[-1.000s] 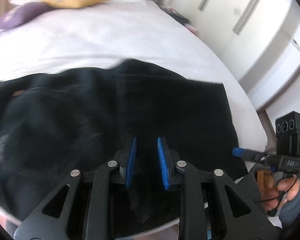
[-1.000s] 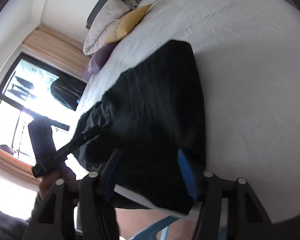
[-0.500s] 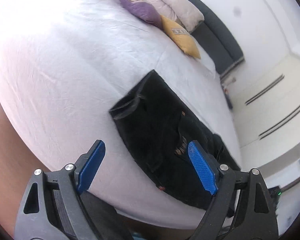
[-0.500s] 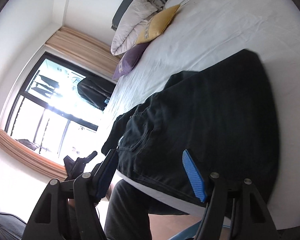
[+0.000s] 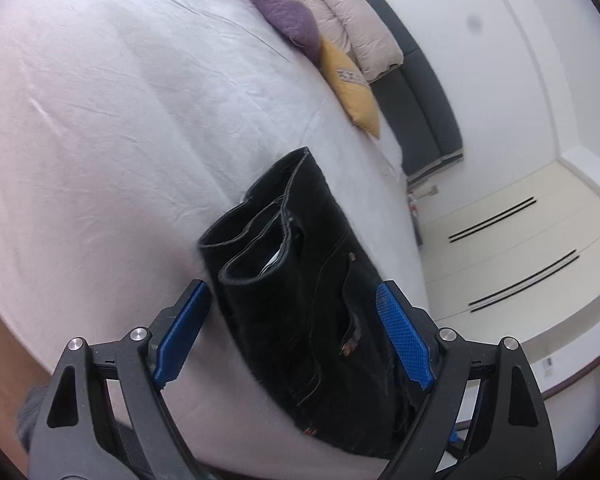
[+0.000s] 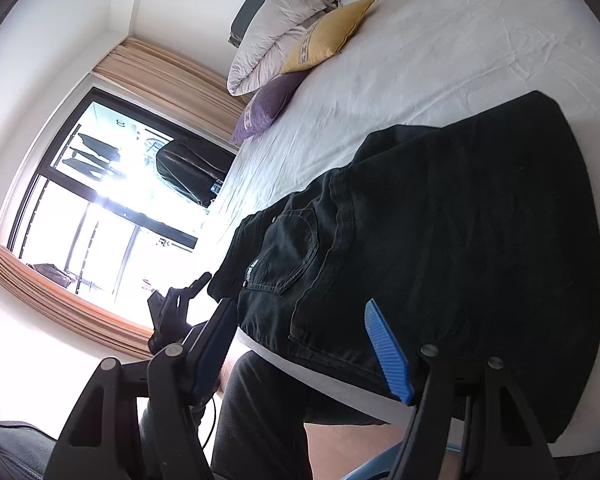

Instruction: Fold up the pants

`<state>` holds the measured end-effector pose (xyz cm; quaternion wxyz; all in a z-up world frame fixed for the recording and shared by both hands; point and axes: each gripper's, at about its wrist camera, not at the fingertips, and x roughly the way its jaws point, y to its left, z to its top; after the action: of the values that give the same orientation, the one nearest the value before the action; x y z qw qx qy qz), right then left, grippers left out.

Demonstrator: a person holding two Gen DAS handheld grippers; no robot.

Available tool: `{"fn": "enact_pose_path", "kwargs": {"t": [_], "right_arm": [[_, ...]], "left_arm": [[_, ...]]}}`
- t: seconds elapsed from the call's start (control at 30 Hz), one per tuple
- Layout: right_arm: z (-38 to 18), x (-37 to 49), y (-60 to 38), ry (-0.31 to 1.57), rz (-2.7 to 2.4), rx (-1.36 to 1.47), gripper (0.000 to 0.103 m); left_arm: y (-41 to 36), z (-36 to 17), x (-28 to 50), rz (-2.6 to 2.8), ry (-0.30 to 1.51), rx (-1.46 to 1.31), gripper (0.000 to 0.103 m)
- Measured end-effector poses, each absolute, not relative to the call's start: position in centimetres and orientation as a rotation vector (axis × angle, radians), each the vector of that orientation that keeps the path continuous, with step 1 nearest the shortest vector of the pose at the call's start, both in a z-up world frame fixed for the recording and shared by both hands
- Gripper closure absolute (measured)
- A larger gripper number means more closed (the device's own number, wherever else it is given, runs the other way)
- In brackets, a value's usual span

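Black pants (image 5: 300, 300) lie folded in a compact stack near the front edge of the white bed (image 5: 100, 120); the waistband end faces me in the left wrist view. The same pants (image 6: 440, 240) show their back pocket in the right wrist view. My left gripper (image 5: 296, 336) is open and empty, held above the waistband end, apart from the cloth. My right gripper (image 6: 308, 344) is open and empty, above the bed's front edge by the pants. The left gripper (image 6: 176, 308) also shows there, left of the pants.
Purple (image 5: 284, 20), yellow (image 5: 352, 88) and beige (image 5: 352, 24) pillows lie at the head of the bed. White wardrobe doors (image 5: 520, 264) stand beyond the bed. A bright window (image 6: 100, 216) with curtains is on the other side. The person's leg (image 6: 260, 412) is at the bed's front edge.
Both grippers have opened wide and drawn back from the pants. The left gripper swung round to the waistband end and has come closer to it. The pants stay folded on the bed.
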<state>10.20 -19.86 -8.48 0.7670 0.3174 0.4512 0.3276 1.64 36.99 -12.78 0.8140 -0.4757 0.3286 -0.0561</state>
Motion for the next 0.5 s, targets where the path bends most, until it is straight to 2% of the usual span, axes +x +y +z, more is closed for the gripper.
{"fn": "enact_pose_path", "kwargs": {"t": [0.2, 0.23, 0.3, 0.33, 0.5], "right_arm": [[-8.1, 9.9, -18.6, 0.988, 0.733, 0.68, 0.034], [-8.0, 9.9, -18.4, 0.987, 0.735, 0.685, 0.034], [-8.0, 10.0, -18.0, 0.986, 0.741, 0.694, 0.033], [-7.9, 10.1, -17.7, 0.985, 0.747, 0.695, 0.034], [-7.1, 10.5, -16.1, 0.974, 0.776, 0.668, 0.034]], "left_arm": [[38.4, -14.6, 2.5, -0.149, 0.66, -1.165, 0.02], [38.4, -14.7, 2.7, -0.151, 0.662, -1.167, 0.023], [38.4, -15.1, 3.0, -0.144, 0.686, -1.185, 0.052], [38.4, -15.6, 3.4, -0.141, 0.704, -1.205, 0.078], [38.6, -16.3, 3.4, -0.146, 0.706, -1.248, 0.085]]}}
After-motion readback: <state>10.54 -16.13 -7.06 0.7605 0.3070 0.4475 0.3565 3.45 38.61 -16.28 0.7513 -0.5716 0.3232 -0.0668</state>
